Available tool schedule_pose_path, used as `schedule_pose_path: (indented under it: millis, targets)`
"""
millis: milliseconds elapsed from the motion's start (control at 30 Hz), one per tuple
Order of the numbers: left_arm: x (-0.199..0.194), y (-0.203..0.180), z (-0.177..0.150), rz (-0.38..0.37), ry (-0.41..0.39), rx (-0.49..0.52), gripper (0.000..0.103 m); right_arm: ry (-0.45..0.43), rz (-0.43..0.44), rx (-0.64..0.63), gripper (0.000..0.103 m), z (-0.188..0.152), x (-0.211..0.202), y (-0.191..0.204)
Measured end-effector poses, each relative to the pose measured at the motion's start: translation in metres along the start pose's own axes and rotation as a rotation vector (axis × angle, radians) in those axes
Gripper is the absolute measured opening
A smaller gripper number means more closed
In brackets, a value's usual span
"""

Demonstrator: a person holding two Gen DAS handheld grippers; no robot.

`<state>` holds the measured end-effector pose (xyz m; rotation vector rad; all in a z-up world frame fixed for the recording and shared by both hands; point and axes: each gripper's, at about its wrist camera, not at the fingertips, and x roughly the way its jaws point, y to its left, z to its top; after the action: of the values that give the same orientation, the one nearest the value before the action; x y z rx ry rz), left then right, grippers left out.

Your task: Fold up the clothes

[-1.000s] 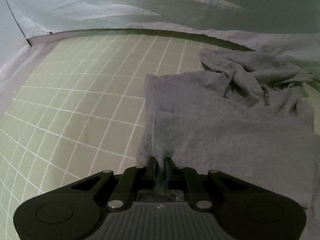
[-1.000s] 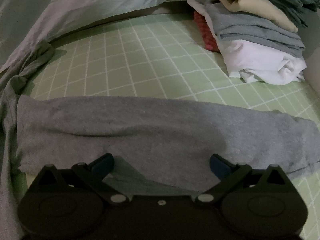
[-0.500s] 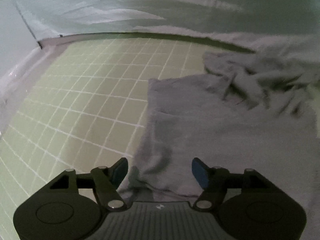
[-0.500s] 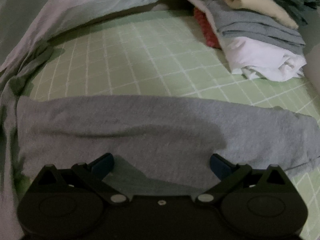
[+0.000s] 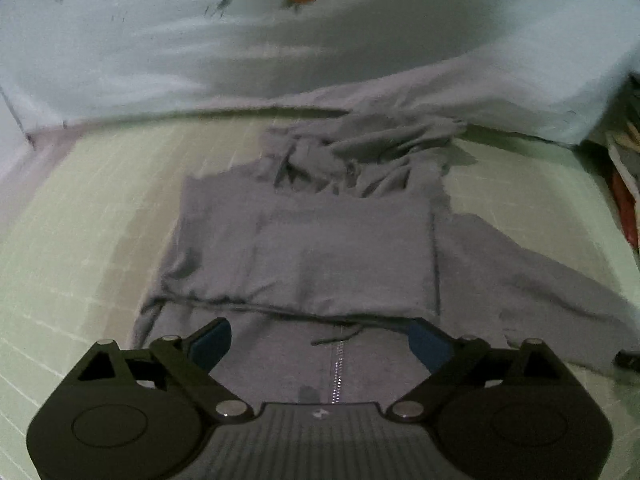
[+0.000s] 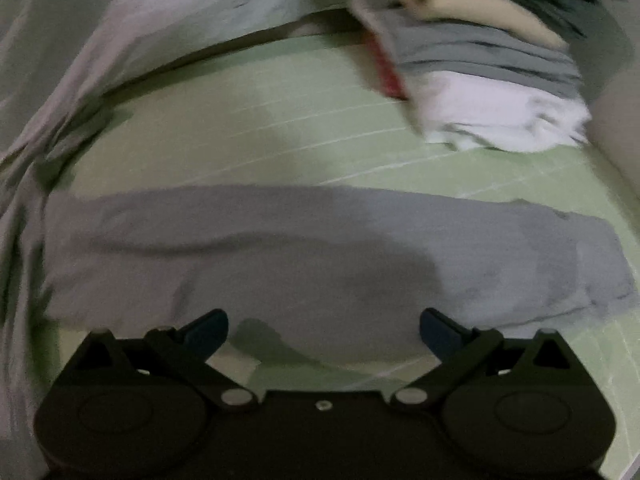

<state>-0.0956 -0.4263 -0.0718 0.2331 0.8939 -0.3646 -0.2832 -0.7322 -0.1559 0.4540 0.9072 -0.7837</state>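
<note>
Lying mid-mat, the grey zip garment [image 5: 344, 248] is judged part-folded: the left tool [image 5: 320, 344], just opened, and the right tool [image 6: 324, 330] are both held apart and empty, and the outstretched sleeve [image 6: 320, 248] toward the mat's [image 5: 80, 216] right edge is judged to be gripped and folded inward next.

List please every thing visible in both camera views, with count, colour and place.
zip hoodie: one, grey, centre of the mat, one sleeve folded across its front, the other stretched sideways
grid mat: one, light green with white lines, under the hoodie
clothes stack: one, white, grey, beige, red, far right on the mat
sheet: one, pale with small prints, behind the mat
left gripper: black with blue pads, just opened, holding nothing
right gripper: black with blue pads, open, holding nothing
</note>
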Motion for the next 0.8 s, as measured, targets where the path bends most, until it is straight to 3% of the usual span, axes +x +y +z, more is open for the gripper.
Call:
schedule_pose_path:
  millis: [200, 367, 533, 800]
  targets:
    - [-0.011, -0.010, -0.003, 0.069, -0.003, 0.020, 0.097, -0.051, -0.153, 0.047, 0.103, 0.012, 0.009, -0.064]
    - [-0.014, -0.009, -0.008, 0.106, 0.024, 0.004, 0.097, -0.059, -0.222, 0.091, 0.103, 0.018, 0.017, -0.114]
    - [-0.019, -0.014, -0.009, 0.125, 0.025, 0.011, 0.097, -0.064, -0.200, 0.219, 0.103, 0.020, 0.020, -0.149]
    - [-0.026, -0.010, -0.014, 0.127, 0.016, -0.004, 0.097, -0.078, -0.194, 0.215, 0.101, 0.017, 0.018, -0.146]
